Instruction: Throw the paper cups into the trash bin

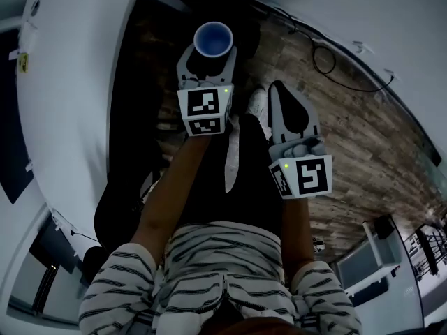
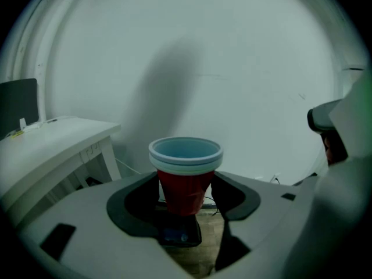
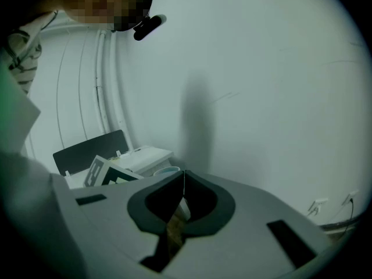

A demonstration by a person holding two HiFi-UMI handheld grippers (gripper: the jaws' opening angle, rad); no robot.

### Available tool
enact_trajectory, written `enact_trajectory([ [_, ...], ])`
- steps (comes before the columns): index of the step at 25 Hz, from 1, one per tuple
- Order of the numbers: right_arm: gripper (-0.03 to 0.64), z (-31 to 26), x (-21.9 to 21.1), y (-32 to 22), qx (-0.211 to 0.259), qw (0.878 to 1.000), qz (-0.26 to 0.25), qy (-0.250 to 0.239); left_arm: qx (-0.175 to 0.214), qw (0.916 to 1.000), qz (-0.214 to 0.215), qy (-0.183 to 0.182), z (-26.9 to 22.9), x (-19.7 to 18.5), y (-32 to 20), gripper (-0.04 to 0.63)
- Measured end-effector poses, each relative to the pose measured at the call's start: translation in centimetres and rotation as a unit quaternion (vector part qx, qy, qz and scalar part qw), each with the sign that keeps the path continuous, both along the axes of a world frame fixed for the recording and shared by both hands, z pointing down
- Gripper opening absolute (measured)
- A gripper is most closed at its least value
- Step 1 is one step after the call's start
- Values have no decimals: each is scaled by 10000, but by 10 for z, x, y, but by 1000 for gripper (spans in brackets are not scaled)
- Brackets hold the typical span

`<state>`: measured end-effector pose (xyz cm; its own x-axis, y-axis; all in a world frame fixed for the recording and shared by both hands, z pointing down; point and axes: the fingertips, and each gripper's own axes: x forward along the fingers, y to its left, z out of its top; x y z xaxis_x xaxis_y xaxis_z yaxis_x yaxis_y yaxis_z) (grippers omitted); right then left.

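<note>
Head view, looking steeply down. Both bare forearms reach forward out of black-and-white striped sleeves, side by side, the left one further out.

Left gripper: upper centre of frame, marker cube facing the camera. Its jaws clamp a red paper cup with a pale blue inside and a white rolled rim. The cup is upright with its mouth open to the camera, held over dark ground just beside the white desk that fills the upper left.

Left gripper view: left gripper with both black jaw pads pressed on the lower red wall of the red paper cup, one on each side. The rim shows two stacked lips; cannot tell whether a second cup is nested inside. Plain white wall behind, white desk at left.

Right gripper: centre right of the head view, lower than the left one, over the brown wood-plank floor. A black cable loops on the floor at upper right.

Right gripper view: right gripper with jaws shut tip to tip and nothing between them. A slit of floor shows below the tips. Beyond them, at left, is the left gripper's marker cube, with the cup's rim just above the jaw edge.
</note>
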<state>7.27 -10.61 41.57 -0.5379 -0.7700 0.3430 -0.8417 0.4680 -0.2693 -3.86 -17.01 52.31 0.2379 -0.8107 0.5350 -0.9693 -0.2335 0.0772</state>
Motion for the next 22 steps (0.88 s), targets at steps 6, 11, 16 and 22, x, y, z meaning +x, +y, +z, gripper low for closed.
enact_trajectory([
  [6,9,33,-2,-6,-67,10000,-21,33,-164,9990,247,-339,56,6,-4,300],
  [11,9,62,3,-11,-239,9996,122,55,-409,9976,276,-475,104,6,-10,301],
  [16,9,84,11,-16,-300,9993,214,119,-497,9964,351,-587,144,11,-17,301],
  [22,9,104,22,-24,-396,9985,379,91,-682,9937,583,-674,195,25,-26,301],
])
